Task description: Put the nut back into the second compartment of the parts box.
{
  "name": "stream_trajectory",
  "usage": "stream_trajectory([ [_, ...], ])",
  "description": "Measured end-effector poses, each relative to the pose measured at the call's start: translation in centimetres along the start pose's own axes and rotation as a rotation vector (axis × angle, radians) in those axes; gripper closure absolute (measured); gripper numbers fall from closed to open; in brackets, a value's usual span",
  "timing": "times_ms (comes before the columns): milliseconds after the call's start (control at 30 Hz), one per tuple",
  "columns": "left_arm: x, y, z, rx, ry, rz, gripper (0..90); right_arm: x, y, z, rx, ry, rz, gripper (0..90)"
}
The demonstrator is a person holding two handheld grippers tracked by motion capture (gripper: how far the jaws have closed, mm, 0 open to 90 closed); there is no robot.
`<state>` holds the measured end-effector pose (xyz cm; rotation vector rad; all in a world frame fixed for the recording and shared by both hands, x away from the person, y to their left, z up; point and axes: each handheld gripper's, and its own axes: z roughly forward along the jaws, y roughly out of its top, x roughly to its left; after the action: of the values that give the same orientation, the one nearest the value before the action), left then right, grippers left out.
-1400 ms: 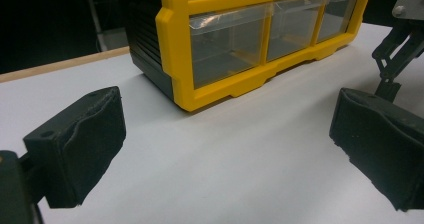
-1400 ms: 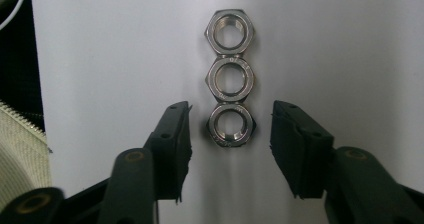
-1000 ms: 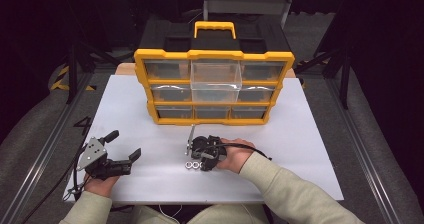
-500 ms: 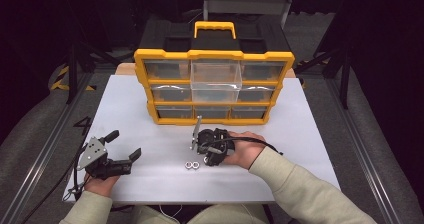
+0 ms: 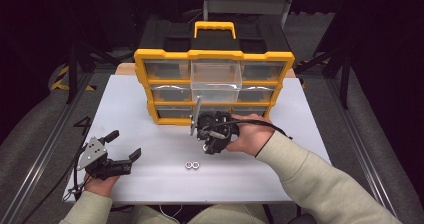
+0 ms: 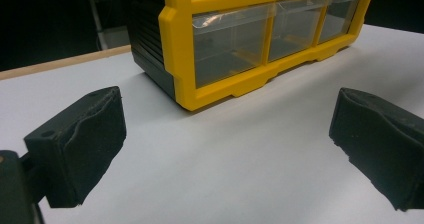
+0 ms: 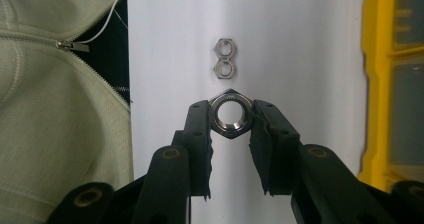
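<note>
I am holding the right tongs (image 7: pixel 231 121) clamped on a steel hex nut (image 7: pixel 231 115), its two black jaws pressing on opposite flats so that the nut's hole is facing the right gripper view. In the high view the right tongs (image 5: pixel 214 134) are hovering over the middle of the white counter (image 5: pixel 310 134), just in front of the bottom row of the yellow drawer organizer (image 5: pixel 214 86), with my right hand (image 5: pixel 250 136) wrapping the grip from the right side. Two smaller hex nuts (image 7: pixel 225 59) are lying on the counter beyond the held one, touching each other; in the high view this pair (image 5: pixel 192 165) is sitting nearer my edge of the counter than the right tongs, a little to their left.

I am keeping the left tongs (image 5: pixel 122 146) with jaws wide apart and nothing between them, low at the near left of the counter, well apart from the nuts. In the left gripper view the left tongs (image 6: pixel 225 144) are looking across bare counter (image 6: pixel 225 184) at the left corner of the organizer (image 6: pixel 180 59) and its clear bottom drawers.

On the organizer, the clear middle drawer of the top row (image 5: pixel 216 79) is standing pulled out toward me, while the drawers around it are sitting flush. A yellow carry handle (image 5: pixel 215 29) is standing up on its black top.
</note>
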<state>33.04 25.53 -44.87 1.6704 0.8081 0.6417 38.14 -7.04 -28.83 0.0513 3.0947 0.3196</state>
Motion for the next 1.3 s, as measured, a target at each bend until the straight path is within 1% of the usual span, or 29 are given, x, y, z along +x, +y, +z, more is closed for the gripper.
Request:
stream_trajectory([
  [67,0.0,0.0,0.0,0.002,0.001,0.001,2.4,-0.1,0.2,-0.8,-0.006,-0.003,-0.003,69.8],
  [100,0.0,0.0,0.0,0.002,-0.001,0.0,2.4,-0.1,0.4,-1.4,-0.004,-0.01,-0.004,69.8],
  [133,0.0,0.0,0.0,-0.002,0.0,0.0,2.4,-0.2,0.7,-2.5,-0.006,-0.018,-0.008,69.8],
  [167,0.0,0.0,0.0,-0.002,0.0,0.0,2.4,-0.2,0.8,-2.9,-0.006,-0.022,-0.008,69.8],
  [200,0.0,0.0,0.0,-0.002,-0.001,0.002,2.4,-0.2,0.8,-2.9,-0.006,-0.022,-0.008,69.8],
  [333,0.0,0.0,0.0,-0.001,0.0,0.003,2.4,-0.7,1.4,-5.2,-0.015,-0.031,-0.007,69.9],
  [467,0.0,0.0,-0.1,0.0,0.001,-0.002,2.4,-1.0,1.8,-6.8,-0.021,-0.039,-0.012,69.8],
  [533,0.0,0.0,-0.1,-0.001,0.002,-0.002,2.4,-1.1,2.0,-7.6,-0.028,-0.042,-0.008,69.8],
  [567,0.0,0.0,-0.1,-0.002,0.0,-0.003,2.4,-1.3,2.1,-8.0,-0.033,-0.046,-0.018,69.9],
  [633,0.0,0.0,-0.1,0.001,0.0,-0.002,2.4,-1.3,2.2,-8.6,-0.033,-0.047,-0.006,69.9],
  [667,0.0,0.0,-0.1,0.001,0.0,-0.002,2.4,-1.3,2.2,-8.6,-0.033,-0.047,-0.006,69.9],
  [700,0.0,0.0,-0.1,0.001,0.001,-0.002,2.4,-1.5,2.3,-9.2,-0.042,-0.051,-0.017,69.9],
  [733,0.1,0.0,-0.1,0.001,0.001,-0.001,2.4,-1.5,2.4,-9.6,-0.043,-0.05,-0.008,69.8],
  [767,0.1,0.0,-0.1,0.002,0.001,0.0,2.4,-1.7,2.5,-10.2,-0.058,-0.055,-0.015,69.9],
  [800,0.1,0.0,0.0,0.001,0.0,-0.003,2.4,-1.8,2.6,-10.6,-0.059,-0.056,-0.007,69.9],
  [900,0.1,0.0,0.0,0.0,-0.002,-0.002,2.5,-2.1,3.0,-12.1,-0.067,-0.066,-0.004,69.8],
  [933,0.1,0.0,0.0,0.0,-0.002,-0.003,2.5,-2.1,3.0,-12.1,-0.067,-0.066,-0.004,69.8],
  [1067,0.1,0.0,-0.1,-0.003,-0.001,-0.011,2.5,-3.0,3.5,-13.6,-0.076,-0.082,0.005,69.8],
  [1233,0.1,0.0,-0.1,-0.004,-0.004,-0.013,2.5,-4.2,3.7,-14.7,-0.084,-0.105,0.036,69.8],
  [1300,0.1,0.0,-0.1,-0.002,-0.004,-0.007,2.5,-4.8,3.8,-15.1,-0.09,-0.116,0.051,69.8],
])
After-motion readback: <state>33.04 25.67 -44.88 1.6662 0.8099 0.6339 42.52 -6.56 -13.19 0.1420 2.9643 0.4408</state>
